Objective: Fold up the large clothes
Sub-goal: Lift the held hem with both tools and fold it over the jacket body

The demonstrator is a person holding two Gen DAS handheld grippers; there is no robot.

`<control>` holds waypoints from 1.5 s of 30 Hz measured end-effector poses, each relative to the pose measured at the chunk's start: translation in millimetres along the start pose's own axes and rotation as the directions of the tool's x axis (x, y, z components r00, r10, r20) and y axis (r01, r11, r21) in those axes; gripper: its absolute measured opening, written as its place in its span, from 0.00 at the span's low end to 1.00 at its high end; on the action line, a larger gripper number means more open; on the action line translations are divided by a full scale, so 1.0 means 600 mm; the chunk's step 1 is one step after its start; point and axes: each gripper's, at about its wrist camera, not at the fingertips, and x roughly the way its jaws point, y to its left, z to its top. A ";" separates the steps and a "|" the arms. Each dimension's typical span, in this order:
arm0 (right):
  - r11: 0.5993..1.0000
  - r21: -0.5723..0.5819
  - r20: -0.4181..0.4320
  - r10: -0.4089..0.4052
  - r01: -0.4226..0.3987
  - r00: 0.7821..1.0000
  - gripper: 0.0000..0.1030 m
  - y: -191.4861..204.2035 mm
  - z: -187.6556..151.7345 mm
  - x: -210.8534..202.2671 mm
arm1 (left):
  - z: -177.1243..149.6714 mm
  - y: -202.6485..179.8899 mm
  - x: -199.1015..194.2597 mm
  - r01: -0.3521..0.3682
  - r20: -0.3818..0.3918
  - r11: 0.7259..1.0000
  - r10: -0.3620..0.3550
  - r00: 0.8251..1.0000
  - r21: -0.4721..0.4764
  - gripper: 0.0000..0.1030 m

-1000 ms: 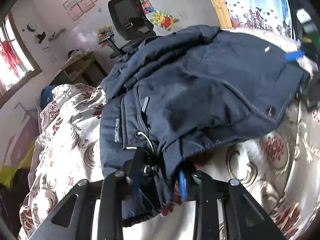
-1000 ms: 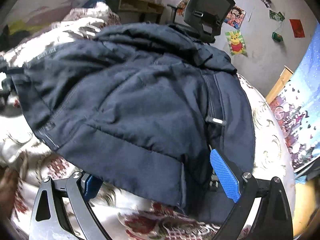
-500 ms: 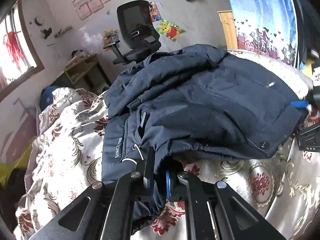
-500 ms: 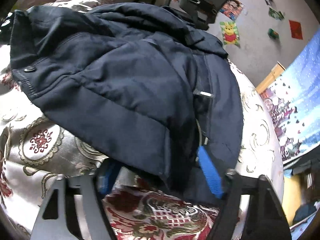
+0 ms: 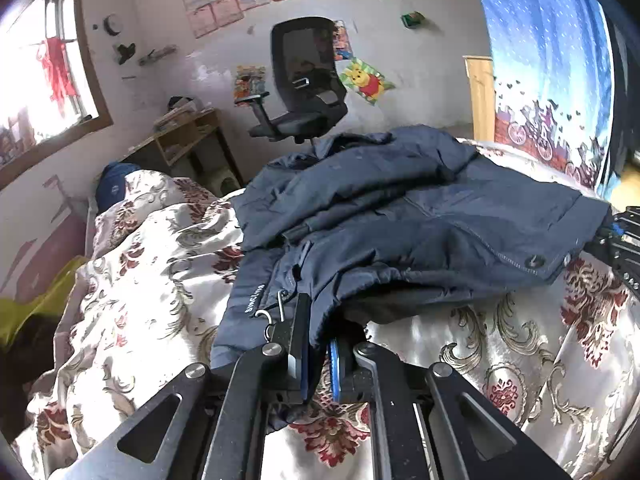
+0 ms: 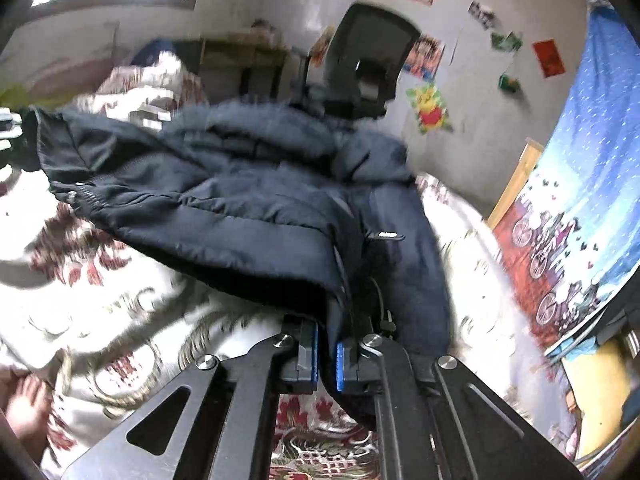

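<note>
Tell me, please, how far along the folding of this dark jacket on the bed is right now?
Early stage. Done: the left gripper and the right gripper are each shut on the near hem of the navy jacket, one at either end. In hand: that hem hangs raised off the floral bedspread while the collar end rests on it. Left: the jacket is bunched and rumpled, with no neat fold visible, so the folding itself remains.

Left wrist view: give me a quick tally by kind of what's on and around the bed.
Dark blue jacket: 1
Floral bedspread: 1
Black office chair: 1
Wooden desk: 1
Grippers shut on the jacket hem: 2, left gripper, right gripper
Total: 6
</note>
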 end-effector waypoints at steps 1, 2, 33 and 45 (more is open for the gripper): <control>1.000 0.007 0.020 0.001 -0.001 1.000 0.05 -0.002 0.007 -0.011 | 0.002 0.005 -0.006 -0.002 0.002 1.000 0.002 1.000 -0.008 0.07; 1.000 0.016 0.041 0.002 -0.003 0.999 0.05 -0.003 0.013 -0.023 | 0.006 0.011 -0.015 -0.004 0.008 1.000 0.004 1.000 -0.015 0.07; 0.998 0.042 0.244 0.028 -0.039 0.969 0.04 -0.028 0.166 -0.120 | 0.127 0.075 -0.058 -0.070 0.091 0.998 0.070 0.993 -0.011 0.07; 0.999 0.014 0.214 0.043 -0.047 0.976 0.04 -0.049 0.304 0.012 | 0.260 0.095 0.079 -0.164 0.066 0.985 0.167 0.984 -0.047 0.07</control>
